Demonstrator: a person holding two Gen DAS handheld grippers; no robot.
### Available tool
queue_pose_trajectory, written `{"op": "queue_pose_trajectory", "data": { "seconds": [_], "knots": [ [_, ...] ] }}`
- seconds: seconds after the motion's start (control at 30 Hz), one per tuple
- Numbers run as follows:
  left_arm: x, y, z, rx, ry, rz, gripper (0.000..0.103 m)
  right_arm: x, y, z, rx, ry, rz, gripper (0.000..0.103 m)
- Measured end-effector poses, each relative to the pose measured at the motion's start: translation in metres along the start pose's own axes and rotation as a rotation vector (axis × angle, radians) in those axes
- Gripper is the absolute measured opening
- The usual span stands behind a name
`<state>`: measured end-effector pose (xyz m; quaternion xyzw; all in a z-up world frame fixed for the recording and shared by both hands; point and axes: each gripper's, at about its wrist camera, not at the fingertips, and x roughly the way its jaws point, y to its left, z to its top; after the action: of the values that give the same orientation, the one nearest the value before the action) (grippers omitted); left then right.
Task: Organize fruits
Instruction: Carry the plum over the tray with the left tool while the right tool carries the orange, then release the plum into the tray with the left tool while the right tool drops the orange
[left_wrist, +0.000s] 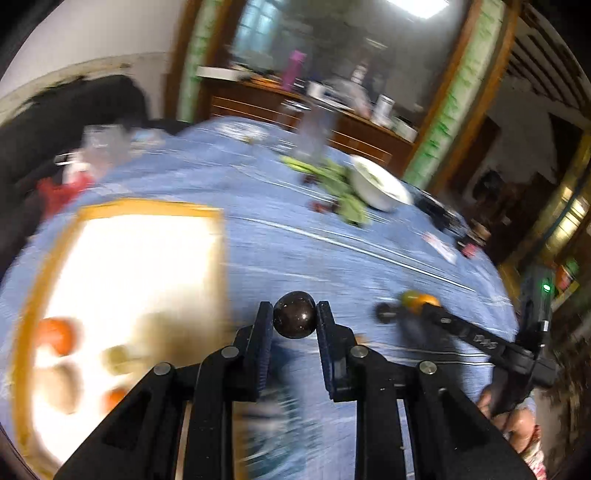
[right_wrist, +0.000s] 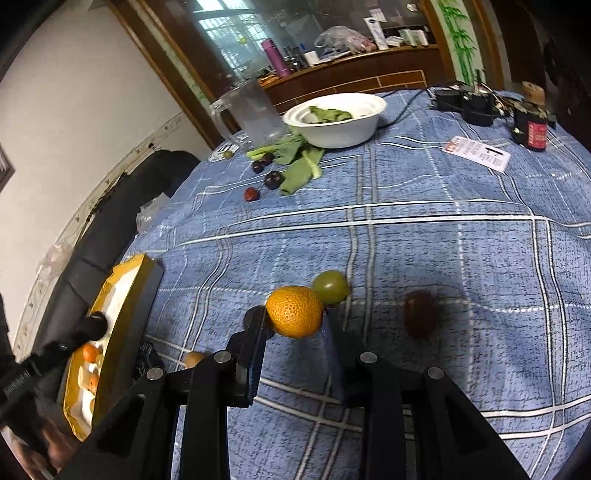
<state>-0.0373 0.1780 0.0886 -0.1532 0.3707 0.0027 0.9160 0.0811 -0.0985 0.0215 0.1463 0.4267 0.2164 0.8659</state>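
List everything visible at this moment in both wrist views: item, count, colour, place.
dark plum: 1, near-black, between the left gripper's fingers
orange: 1, orange, between the right gripper's fingers
green fruit: 1, green, on the cloth just behind the orange
brown fruit: 1, reddish-brown, on the cloth right of the orange
tray: 1, yellow rim, white inside, table's left edge, holding several small fruits
white bowl: 1, far side, greens inside
leafy greens: loose, green, before the bowl
small dark fruits: about four, beside the greens
clear jug: 1, left of the bowl
tablecloth: blue plaid
left gripper: black, gripping the plum
right gripper: black, around the orange
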Motion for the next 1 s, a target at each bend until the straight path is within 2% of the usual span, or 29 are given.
{"op": "queue_pose_trajectory", "data": {
  "seconds": [0.13,0.2,0.33,0.53,0.67,0.83,0.9,1.0],
  "knots": [
    [-0.033,0.060,-0.013,-0.069,-0.025,0.128,0.023,0.003,0.019,-0.006,-0.029,0.011,0.012,0.033],
    [-0.042,0.080,-0.020,-0.097,-0.024,0.162,0.023,0.002,0.034,-0.009,-0.029,0.027,0.051,0.033],
    [-0.053,0.112,-0.035,-0.117,-0.005,0.227,0.023,0.000,0.092,-0.020,-0.092,0.056,0.142,0.033],
    [-0.054,0.124,-0.055,-0.093,0.007,0.238,0.024,0.021,0.193,-0.034,-0.299,0.116,0.167,0.033],
    [-0.056,0.121,-0.061,-0.060,-0.003,0.239,0.024,0.048,0.243,-0.045,-0.382,0.168,0.165,0.033],
    [-0.059,0.128,-0.064,-0.088,-0.008,0.215,0.027,0.086,0.278,-0.054,-0.425,0.240,0.146,0.033],
    [-0.060,0.134,-0.065,-0.109,-0.009,0.205,0.037,0.094,0.284,-0.056,-0.440,0.251,0.132,0.035],
    [-0.068,0.142,-0.065,-0.136,-0.029,0.196,0.044,0.102,0.292,-0.058,-0.471,0.245,0.106,0.035]
  ]
}}
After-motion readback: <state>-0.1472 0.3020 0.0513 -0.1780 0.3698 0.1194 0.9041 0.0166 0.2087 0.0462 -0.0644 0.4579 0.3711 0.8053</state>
